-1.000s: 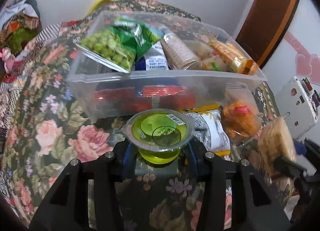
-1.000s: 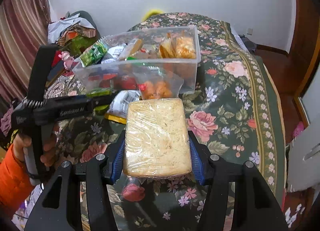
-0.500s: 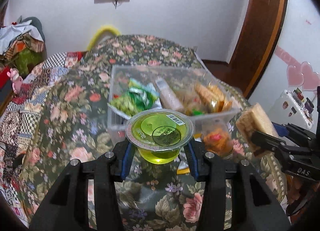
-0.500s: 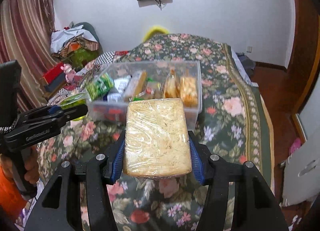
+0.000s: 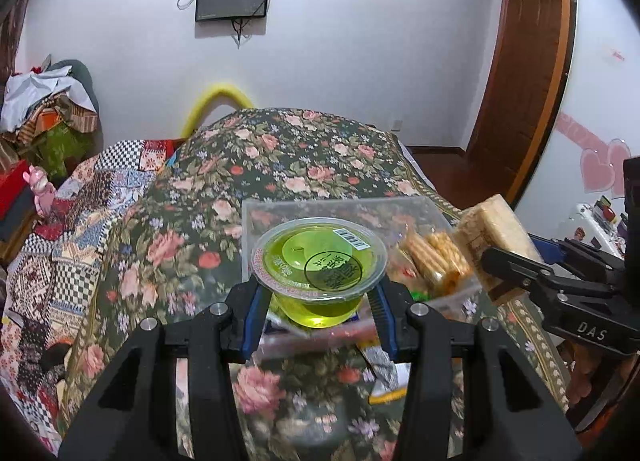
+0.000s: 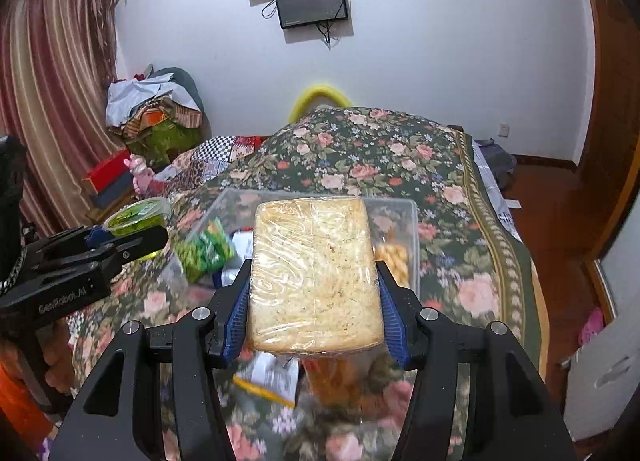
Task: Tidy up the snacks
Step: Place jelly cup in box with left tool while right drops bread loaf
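Note:
My left gripper (image 5: 318, 303) is shut on a green jelly cup (image 5: 319, 265) with a clear lid and holds it in the air before the clear plastic snack bin (image 5: 256, 213). My right gripper (image 6: 314, 301) is shut on a plastic-wrapped tan cake block (image 6: 314, 273), also raised, with the bin (image 6: 414, 221) behind it. The bin holds a green pea bag (image 6: 204, 251), wrapped biscuits (image 5: 434, 261) and other packets. The right gripper and block show at the right of the left wrist view (image 5: 496, 237). The left gripper and cup show at the left of the right wrist view (image 6: 136, 215).
The bin sits on a bed with a dark floral cover (image 5: 280, 149). Loose packets (image 6: 272, 377) lie on the cover below the grippers. A clothes pile (image 6: 156, 109) and curtain (image 6: 48, 101) are at the left, a wooden door (image 5: 528, 61) at the right.
Both grippers have risen and tilted up with their snacks. The bin has dropped lower in both views and the wall screens have come into sight.

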Demonstrator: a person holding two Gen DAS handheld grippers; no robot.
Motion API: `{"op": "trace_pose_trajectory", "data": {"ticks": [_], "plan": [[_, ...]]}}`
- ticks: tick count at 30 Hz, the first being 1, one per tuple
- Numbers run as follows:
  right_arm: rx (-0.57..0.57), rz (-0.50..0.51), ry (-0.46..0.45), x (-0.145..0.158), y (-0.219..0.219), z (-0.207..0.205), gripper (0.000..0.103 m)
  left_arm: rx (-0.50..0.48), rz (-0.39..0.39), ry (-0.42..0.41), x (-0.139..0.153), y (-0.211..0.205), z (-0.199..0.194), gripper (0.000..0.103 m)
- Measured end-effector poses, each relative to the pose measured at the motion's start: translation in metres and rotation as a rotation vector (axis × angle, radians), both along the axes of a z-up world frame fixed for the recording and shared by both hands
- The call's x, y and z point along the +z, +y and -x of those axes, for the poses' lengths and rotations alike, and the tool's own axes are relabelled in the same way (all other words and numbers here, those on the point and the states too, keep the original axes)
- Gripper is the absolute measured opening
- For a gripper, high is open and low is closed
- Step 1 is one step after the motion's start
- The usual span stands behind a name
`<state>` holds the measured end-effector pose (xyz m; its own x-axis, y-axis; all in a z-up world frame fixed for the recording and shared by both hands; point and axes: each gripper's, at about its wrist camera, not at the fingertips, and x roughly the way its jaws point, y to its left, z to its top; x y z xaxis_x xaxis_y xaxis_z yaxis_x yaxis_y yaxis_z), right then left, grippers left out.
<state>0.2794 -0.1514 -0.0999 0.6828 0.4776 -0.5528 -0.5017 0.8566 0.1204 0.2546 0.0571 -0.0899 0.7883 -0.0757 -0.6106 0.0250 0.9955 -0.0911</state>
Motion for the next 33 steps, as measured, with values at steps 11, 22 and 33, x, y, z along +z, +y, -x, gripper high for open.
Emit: {"op": "trace_pose_trajectory", "data": {"ticks": [11, 22, 33], "plan": [[-0.004, 0.036, 0.052, -0.014, 0.028, -0.049, 0.053, 0.028, 0.014, 0.064, -0.020, 0.006, -0.060, 0.046], [0.000, 0.096, 0.125, -0.036, 0.039, -0.078, 0.053, 0.043, 0.027, 0.138, -0.046, 0.006, -0.092, 0.046], [0.004, 0.107, 0.118, -0.030, 0.033, -0.070, 0.059, 0.017, -0.014, 0.083, -0.035, -0.004, -0.068, 0.065]]}}
